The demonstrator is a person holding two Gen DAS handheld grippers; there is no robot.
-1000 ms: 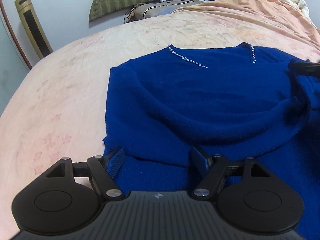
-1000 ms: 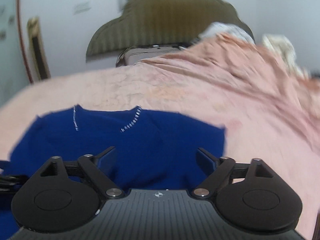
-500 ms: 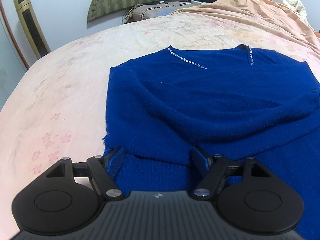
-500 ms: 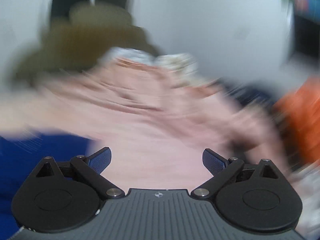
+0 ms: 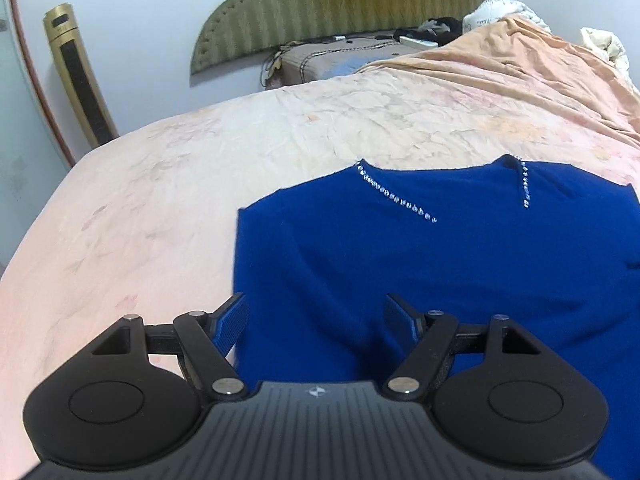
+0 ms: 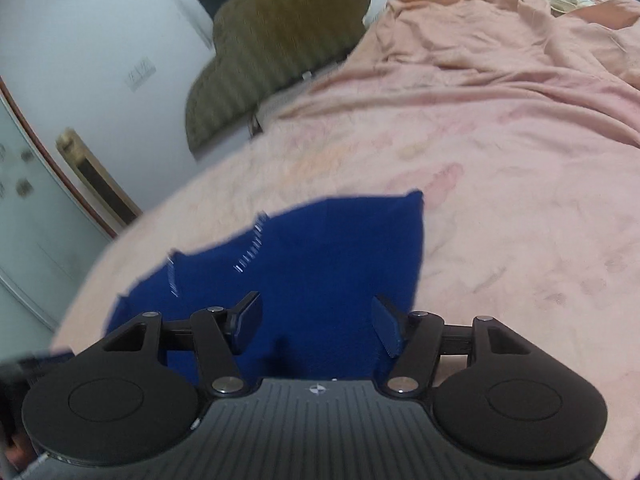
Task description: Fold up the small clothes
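Left wrist view: blue sweater (image 5: 420,272) flat on pink bedsheet (image 5: 160,200), bare sheet beyond its left edge. Left gripper (image 5: 316,318) wide, empty. Right gripper (image 6: 316,322) half-spread, closing, pads clear of cloth.

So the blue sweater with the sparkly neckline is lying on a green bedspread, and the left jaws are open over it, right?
Not quite: the bedspread is pale pink, not green. The only green thing is the headboard against the wall. The left wrist view shows this. The rest holds: the blue sweater with the sparkly neckline lies on it, and the left gripper has its jaws open over it.
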